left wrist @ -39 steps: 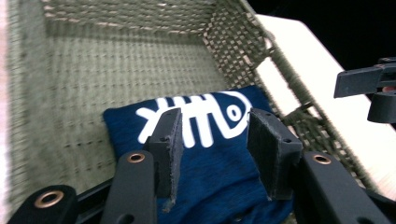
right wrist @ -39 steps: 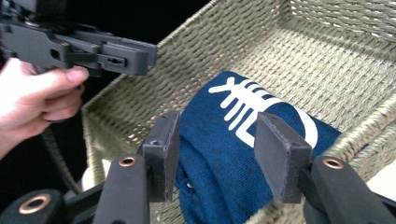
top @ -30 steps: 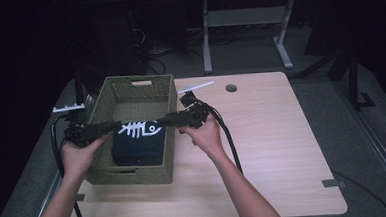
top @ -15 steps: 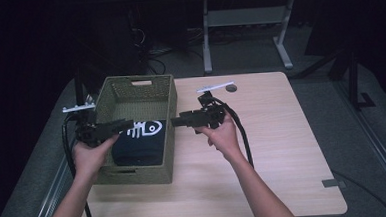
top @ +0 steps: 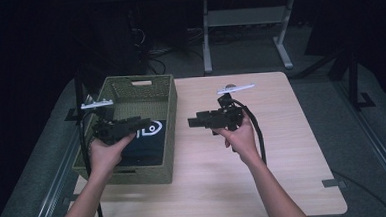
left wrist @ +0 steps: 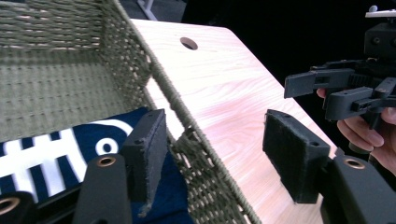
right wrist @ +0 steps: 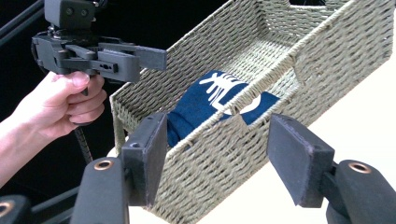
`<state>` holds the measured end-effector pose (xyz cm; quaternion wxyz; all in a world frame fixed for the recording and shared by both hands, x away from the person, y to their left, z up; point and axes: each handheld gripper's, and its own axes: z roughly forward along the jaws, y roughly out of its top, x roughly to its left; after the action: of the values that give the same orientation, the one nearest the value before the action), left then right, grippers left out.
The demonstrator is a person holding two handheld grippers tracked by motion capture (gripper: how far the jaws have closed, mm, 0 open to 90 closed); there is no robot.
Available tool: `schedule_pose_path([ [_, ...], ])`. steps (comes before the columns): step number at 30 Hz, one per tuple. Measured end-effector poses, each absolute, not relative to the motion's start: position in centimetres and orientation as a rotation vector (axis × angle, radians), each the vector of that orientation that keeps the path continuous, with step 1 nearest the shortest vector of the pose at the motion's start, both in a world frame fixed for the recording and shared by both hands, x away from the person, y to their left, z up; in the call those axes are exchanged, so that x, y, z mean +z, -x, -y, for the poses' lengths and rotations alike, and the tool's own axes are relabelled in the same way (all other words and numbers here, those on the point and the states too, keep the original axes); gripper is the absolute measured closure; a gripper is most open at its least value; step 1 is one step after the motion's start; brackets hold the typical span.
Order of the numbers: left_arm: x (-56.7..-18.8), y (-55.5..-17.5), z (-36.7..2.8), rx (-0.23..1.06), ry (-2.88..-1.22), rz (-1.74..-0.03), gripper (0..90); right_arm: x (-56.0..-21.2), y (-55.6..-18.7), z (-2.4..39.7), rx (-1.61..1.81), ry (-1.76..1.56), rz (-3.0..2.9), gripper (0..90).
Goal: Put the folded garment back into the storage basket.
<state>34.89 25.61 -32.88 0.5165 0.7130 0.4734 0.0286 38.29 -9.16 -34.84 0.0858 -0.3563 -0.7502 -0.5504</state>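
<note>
A woven olive basket (top: 168, 140) stands on the left half of the wooden table (top: 288, 148). A folded navy cloth with a white fish-bone print (top: 145, 143) lies flat in it. My left gripper (top: 144, 123) hovers over the basket's left part, pointing right. Its jaws have just been opening and nothing is between them. My right gripper (top: 191, 122) hangs over the bare table just right of the basket, pointing left. Its jaws have also been opening, with nothing held. The left gripper view looks past its own gripper (left wrist: 215, 158) at the cloth (left wrist: 46, 154) and basket (left wrist: 70, 88). The right gripper view, over its own gripper (right wrist: 217, 154), shows the cloth (right wrist: 210, 100).
The table has a round cable hole (left wrist: 188, 43) near its far edge. A metal stand (top: 207, 42) is on the dark floor behind the table. Cables trail from both grippers along the forearms. The table's right half (top: 291, 113) is bare wood.
The grippers were together over the cloth in the basket. They have drawn apart, left one leftward, right one out over the table, jaws wider. The cloth lies loose in the basket.
</note>
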Motion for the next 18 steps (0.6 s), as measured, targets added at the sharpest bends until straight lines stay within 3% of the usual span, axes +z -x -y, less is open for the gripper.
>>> schedule_pose_path([
  [18,-33.0,-35.2,-21.9,0.029,-1.722,-1.076,29.0,-36.5,-37.4,14.7,-1.657,1.158,2.206,34.9],
])
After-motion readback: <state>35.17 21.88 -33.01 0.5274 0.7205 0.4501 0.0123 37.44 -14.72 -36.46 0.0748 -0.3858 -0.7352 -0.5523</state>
